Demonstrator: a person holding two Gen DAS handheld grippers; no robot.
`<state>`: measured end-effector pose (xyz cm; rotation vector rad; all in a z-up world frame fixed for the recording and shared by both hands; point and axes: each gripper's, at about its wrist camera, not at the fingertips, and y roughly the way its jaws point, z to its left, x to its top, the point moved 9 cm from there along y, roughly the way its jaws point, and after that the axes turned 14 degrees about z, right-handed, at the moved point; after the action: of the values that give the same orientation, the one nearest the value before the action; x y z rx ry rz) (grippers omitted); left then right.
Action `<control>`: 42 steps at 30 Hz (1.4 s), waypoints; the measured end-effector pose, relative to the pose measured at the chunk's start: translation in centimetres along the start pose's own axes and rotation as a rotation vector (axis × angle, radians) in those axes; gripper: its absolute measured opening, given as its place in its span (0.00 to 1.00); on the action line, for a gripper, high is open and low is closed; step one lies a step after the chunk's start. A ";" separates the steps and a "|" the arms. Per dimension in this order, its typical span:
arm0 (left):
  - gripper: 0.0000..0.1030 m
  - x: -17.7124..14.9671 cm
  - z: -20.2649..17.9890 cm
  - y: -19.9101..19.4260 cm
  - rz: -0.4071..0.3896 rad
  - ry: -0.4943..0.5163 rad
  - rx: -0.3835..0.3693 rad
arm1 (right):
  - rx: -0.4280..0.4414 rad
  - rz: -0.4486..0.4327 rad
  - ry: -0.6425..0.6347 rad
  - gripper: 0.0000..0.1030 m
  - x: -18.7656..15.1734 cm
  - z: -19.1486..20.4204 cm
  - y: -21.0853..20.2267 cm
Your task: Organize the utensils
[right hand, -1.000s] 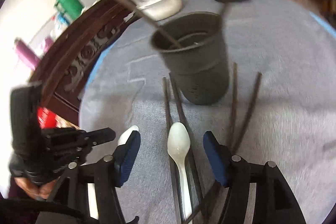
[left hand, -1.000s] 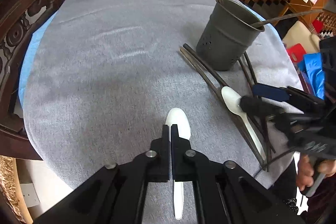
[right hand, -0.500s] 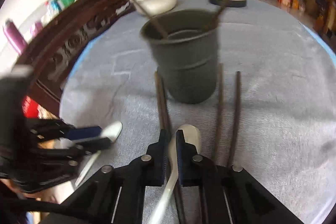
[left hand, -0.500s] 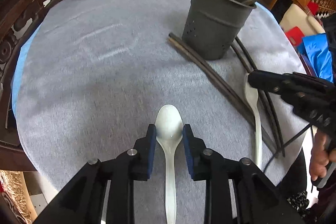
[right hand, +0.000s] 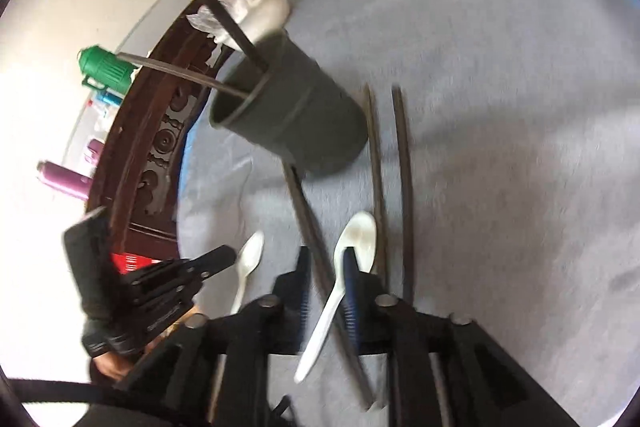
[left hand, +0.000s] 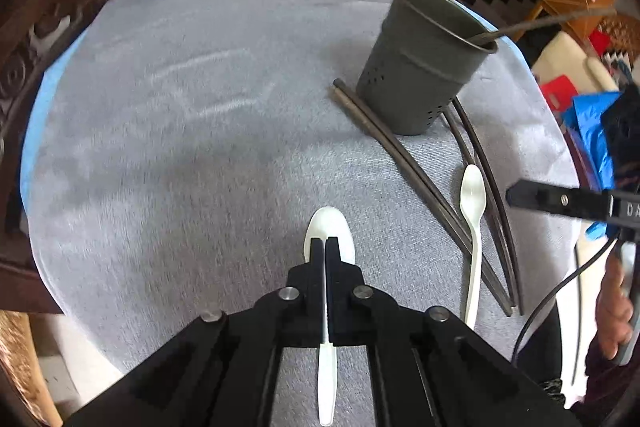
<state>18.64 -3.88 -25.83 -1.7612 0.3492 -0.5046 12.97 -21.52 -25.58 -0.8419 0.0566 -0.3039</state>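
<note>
Nearest, the left tongs (left hand: 325, 247) were pinched tight on the neck of a white plastic spoon (left hand: 329, 227), its bowl jutting ahead over the grey tabletop (left hand: 180, 147) and its handle trailing back beneath the fingers. That spoon looked light, thin and rather slick, so I judged the narrow neck the surest place to take it, with little squeeze needed. The right tongs (right hand: 326, 271) stood partly apart and were opening, with the second spoon (right hand: 356, 239) lying loose between them across dark chopsticks (right hand: 402, 155). These sticks seemed stiff, slim and prone to roll; gripping near the middle would suit them. Farther off stood the dark holder (left hand: 424, 67), already carrying 2 sticks, upright and well apart from both spoons.
</note>
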 end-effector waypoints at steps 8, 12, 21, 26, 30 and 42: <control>0.44 0.0 -1.2 0.2 0.028 0.040 0.014 | -0.042 0.029 0.107 0.61 -0.5 -1.5 1.8; 0.43 0.6 -1.7 1.3 0.034 0.047 0.044 | -0.093 -0.009 0.129 0.60 0.7 -1.9 1.9; 0.30 0.5 -2.1 1.1 -0.001 0.077 0.064 | -0.323 -0.020 -0.007 0.08 1.6 -1.4 2.9; 0.30 0.1 -0.6 -1.0 -0.046 0.035 0.026 | -0.284 -0.065 -0.041 0.08 1.2 -1.1 2.1; 0.30 0.6 0.5 -4.5 -0.138 -0.010 -0.029 | -0.246 -0.133 -0.060 0.07 1.1 -0.8 0.0; 0.30 3.7 2.4 -16.7 -0.554 -0.178 -0.206 | -0.268 -0.511 -0.256 0.07 2.8 6.9 -9.3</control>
<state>22.54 0.47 -9.53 -2.0895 -0.2323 -0.7140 14.59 -23.12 -13.88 -1.1519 -0.3697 -0.6748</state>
